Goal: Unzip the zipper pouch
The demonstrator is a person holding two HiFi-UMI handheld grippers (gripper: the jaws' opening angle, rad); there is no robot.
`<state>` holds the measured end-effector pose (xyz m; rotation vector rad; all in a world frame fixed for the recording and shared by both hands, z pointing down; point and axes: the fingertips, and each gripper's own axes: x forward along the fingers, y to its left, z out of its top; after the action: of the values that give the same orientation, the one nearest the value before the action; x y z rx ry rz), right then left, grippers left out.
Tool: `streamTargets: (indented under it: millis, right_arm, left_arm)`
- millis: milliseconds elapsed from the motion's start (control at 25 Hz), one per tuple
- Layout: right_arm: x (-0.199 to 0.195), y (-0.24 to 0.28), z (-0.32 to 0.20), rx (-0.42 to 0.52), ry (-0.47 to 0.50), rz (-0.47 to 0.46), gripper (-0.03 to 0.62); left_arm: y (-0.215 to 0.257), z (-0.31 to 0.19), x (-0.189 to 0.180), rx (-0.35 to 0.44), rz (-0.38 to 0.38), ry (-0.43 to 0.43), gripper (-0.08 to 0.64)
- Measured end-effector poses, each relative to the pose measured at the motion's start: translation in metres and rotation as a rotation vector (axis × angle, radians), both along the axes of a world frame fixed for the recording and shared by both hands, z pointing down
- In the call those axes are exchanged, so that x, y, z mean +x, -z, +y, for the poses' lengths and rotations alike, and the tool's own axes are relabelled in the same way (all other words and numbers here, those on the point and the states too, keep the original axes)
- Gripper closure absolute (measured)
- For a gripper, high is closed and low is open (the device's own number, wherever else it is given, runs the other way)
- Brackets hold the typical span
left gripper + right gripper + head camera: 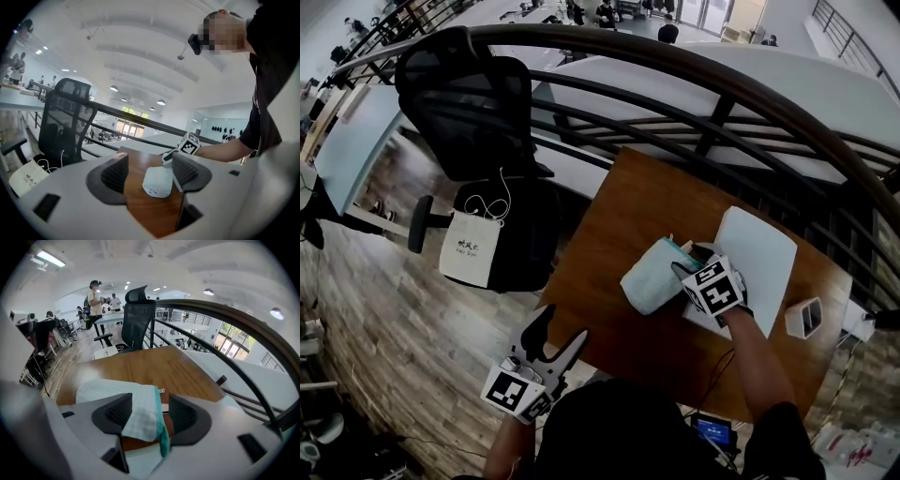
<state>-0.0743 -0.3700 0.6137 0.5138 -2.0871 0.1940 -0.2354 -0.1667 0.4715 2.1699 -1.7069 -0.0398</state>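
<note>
The pouch (649, 277), pale and checked with a teal edge, lies on the wooden counter (623, 211) near its middle, one end against a white sheet (766, 246) at its 3 o'clock. The right tongs (686, 271) come at it from 4 o'clock in the head view, pointing steeply down. In the right gripper view their jaws stand apart with the pouch's near end between them. The cloth overlaps the left pad, and a gap shows between the teal edge and the other pad, so they are open round it, not clamped. The left tongs (563, 328) hang at the pouch's 7 o'clock, well apart from it, out past the counter's edge. Their jaws are spread wide and empty. In the left gripper view the pouch shows beyond them on the wood, toward 12 o'clock.
</note>
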Motion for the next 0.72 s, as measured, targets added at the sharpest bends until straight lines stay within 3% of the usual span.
streamTargets:
  millis: [280,520,600,720]
  right_arm:
    - [-0.014,-0.026,-0.001,-0.167,0.01,0.079,0.292]
    - [-0.012,-0.049,0.005,-0.221,0.021,0.163,0.288]
    - [-0.013,-0.052,0.008,-0.217,0.039,0.186,0.316]
    - [-0.012,-0.05,0.011,-0.172,0.08,0.208,0.407]
  left_arm:
    - [-0.008,0.016,-0.021,-0.041,0.001,0.083,0.261]
    - [-0.018,0.016,-0.026,-0.058,0.002,0.107,0.261]
    - [-0.018,0.014,-0.024,-0.059,0.009,0.101,0.261]
    - [-0.016,0.011,-0.019,-0.044,0.022,0.094,0.261]
